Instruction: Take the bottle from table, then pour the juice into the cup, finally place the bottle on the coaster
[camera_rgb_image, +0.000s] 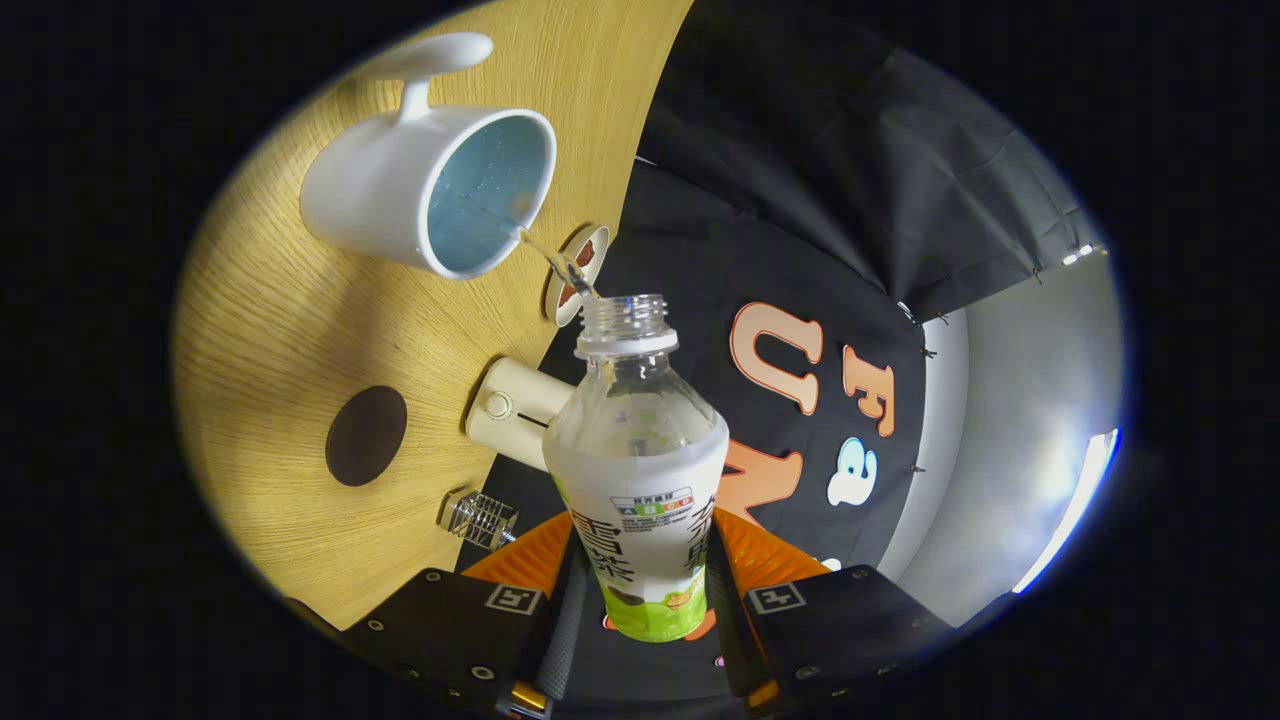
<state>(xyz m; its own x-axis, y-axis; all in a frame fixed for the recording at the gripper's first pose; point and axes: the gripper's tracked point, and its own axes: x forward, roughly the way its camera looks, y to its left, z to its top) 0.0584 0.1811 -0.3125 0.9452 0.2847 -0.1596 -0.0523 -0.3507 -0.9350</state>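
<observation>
Pinching the bottle (640, 470) between both fingers, gripper (640, 600) clamped on its labelled body. Open neck points ahead; thin stream of juice (560, 262) arcs into white cup (430, 190) on wooden table (260, 330). Dark coaster (366, 436) lies near, apart.

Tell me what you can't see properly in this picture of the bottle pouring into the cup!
- Gripper view: the lower part of the bottle is hidden between the gripper fingers clamping it.
- How full the cup is: the liquid inside is too faint to judge.
- The small round thing beyond the bottle's mouth is partly behind the stream, unclear what it is.
- The little metal item near the dark coaster is too small to identify.
</observation>
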